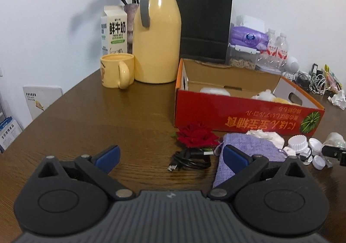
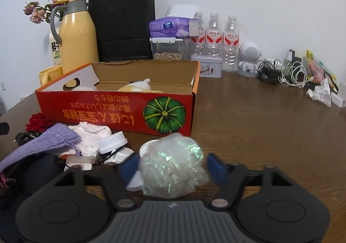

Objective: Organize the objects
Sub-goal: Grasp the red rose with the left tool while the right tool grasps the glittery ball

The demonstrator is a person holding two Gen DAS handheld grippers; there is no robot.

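An open red cardboard box [image 1: 244, 117] [image 2: 112, 111] sits on the brown table, with a plush toy [image 1: 268, 94] [image 2: 138, 87] and a white object inside. In front of it lie a red fabric rose [image 1: 195, 137], a black cable [image 1: 190, 160], a purple knit pouch [image 1: 248, 152] [image 2: 41, 145], white cloth [image 2: 93, 132] and several white caps [image 1: 302, 147]. My left gripper [image 1: 170, 157] is open and empty, just before the cable. My right gripper [image 2: 173, 166] is open, its fingers on either side of a crumpled clear plastic ball [image 2: 173, 165].
A yellow thermos [image 1: 156, 33], yellow mug [image 1: 116, 70], milk carton [image 1: 113, 28], dried flowers and a black paper bag [image 1: 204, 24] stand at the back. Tissues, a snack tub, water bottles [image 2: 214, 37], a tin, a white speaker [image 2: 248, 59] and tangled cables [image 2: 289, 74] line the wall.
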